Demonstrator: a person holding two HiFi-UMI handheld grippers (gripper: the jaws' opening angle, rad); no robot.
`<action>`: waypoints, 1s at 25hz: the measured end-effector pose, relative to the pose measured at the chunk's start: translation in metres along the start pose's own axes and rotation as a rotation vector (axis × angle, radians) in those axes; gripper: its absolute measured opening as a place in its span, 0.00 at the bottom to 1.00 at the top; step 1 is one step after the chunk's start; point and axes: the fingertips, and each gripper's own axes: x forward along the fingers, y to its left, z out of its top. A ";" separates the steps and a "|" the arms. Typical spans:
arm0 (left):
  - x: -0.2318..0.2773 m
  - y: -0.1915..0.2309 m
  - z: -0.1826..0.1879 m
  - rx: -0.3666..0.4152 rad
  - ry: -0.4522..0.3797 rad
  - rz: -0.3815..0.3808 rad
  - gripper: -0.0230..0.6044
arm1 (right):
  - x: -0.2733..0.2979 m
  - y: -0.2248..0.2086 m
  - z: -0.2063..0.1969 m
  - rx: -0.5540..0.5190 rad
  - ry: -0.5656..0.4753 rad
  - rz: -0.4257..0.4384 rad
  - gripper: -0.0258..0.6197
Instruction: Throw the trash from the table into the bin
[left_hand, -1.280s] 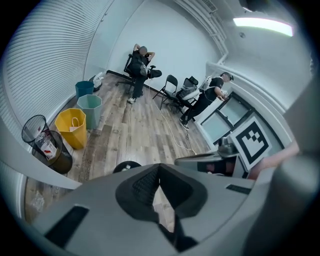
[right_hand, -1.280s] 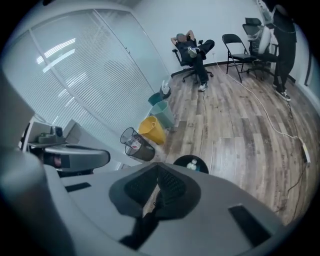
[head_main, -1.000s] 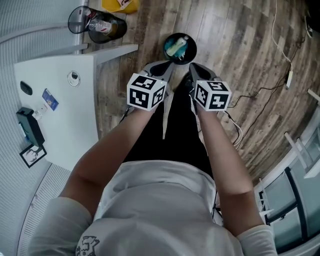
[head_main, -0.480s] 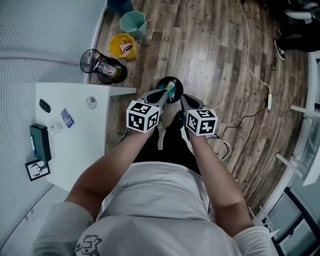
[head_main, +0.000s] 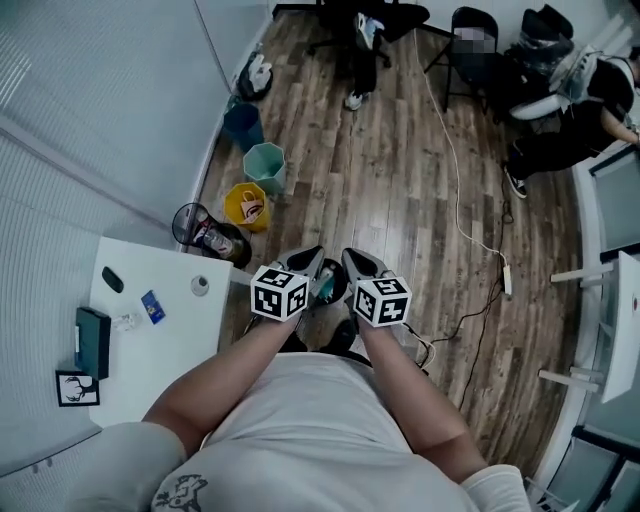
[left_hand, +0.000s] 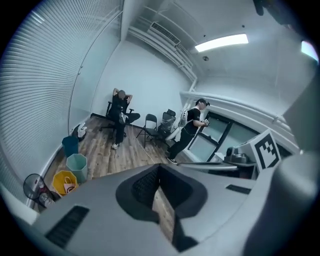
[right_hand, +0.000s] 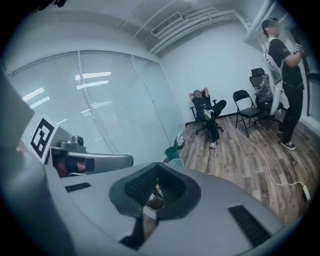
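1. Table (head_main: 160, 350), white, stands at the left beside the wall with blinds. On it lie a dark box (head_main: 92, 342), a small framed picture (head_main: 77, 388), a blue card (head_main: 152, 306) and some smaller bits which I cannot identify.
2. Past the table's far corner, four containers stand in a row along the wall: a wire basket (head_main: 185, 222) with a bottle (head_main: 213, 238) inside, a yellow bin (head_main: 247, 205), a pale green bin (head_main: 264, 165) and a blue bin (head_main: 243, 124).
3. The left gripper (head_main: 303, 262) is over the floor and points forward and somewhat down. Its jaws are closed with nothing between the pads.
4. The black bin (head_main: 335, 272) stands on the floor under and between the two grippers, near the table's corner. A greenish piece of trash (head_main: 322, 288) lies inside it.
5. The right gripper (head_main: 355, 264) is just beside the left one. Its jaws are pressed together and hold nothing.
6. A white cable (head_main: 455, 180) runs over the wooden floor, and a person (head_main: 560, 90) sits at the far right.
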 end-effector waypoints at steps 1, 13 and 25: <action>-0.001 -0.002 0.010 0.013 -0.016 -0.006 0.05 | -0.004 -0.001 0.012 -0.007 -0.022 0.000 0.05; -0.009 -0.008 0.078 0.045 -0.162 0.036 0.05 | -0.021 -0.003 0.083 -0.098 -0.114 0.016 0.05; -0.019 0.002 0.072 -0.029 -0.215 0.170 0.05 | -0.007 0.003 0.078 -0.110 -0.043 0.148 0.05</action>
